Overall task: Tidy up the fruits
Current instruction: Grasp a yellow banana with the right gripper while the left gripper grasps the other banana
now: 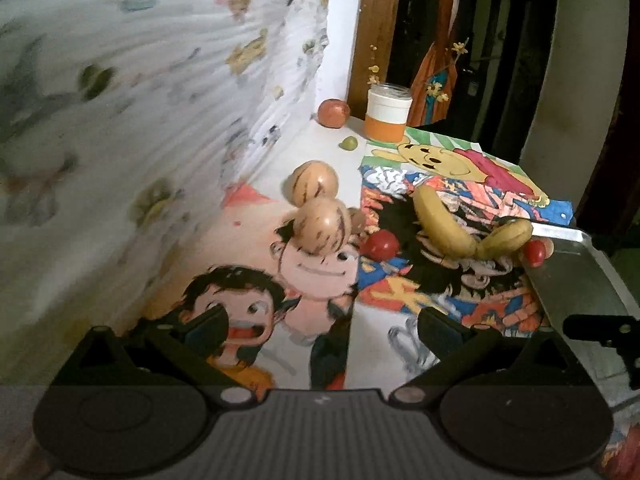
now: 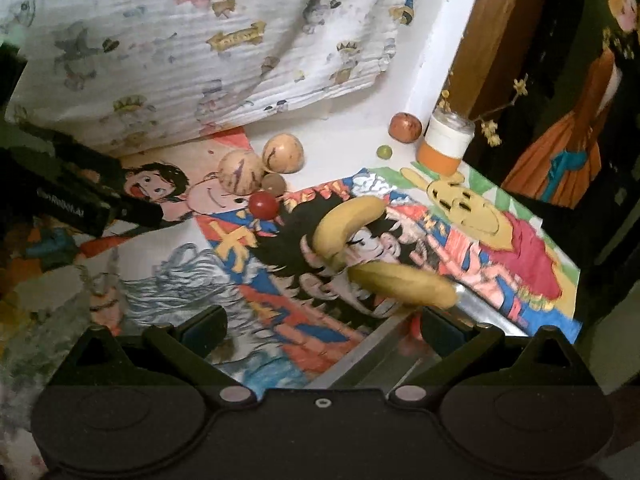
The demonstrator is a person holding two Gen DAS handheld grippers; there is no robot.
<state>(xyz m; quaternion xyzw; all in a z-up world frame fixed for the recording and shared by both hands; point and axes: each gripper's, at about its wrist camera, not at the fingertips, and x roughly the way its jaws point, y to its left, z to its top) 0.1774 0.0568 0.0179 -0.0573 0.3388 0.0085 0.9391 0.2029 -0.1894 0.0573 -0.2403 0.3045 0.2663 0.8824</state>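
A home: cartoon-print bedsheet (image 2: 200, 40) and hand-coloured drawings (image 2: 460, 232) on the table.

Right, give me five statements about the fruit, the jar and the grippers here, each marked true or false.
1. Both the left gripper and the right gripper are open and hold nothing. True.
2. The two bananas lie on the colourful drawings. True.
3. The jar lies tipped on its side. False: it stands upright near the far corner.
4. The two striped tan fruits sit right beside each other. True.
5. The small green fruit rests in the metal tray. False: it sits on the white surface near the jar.
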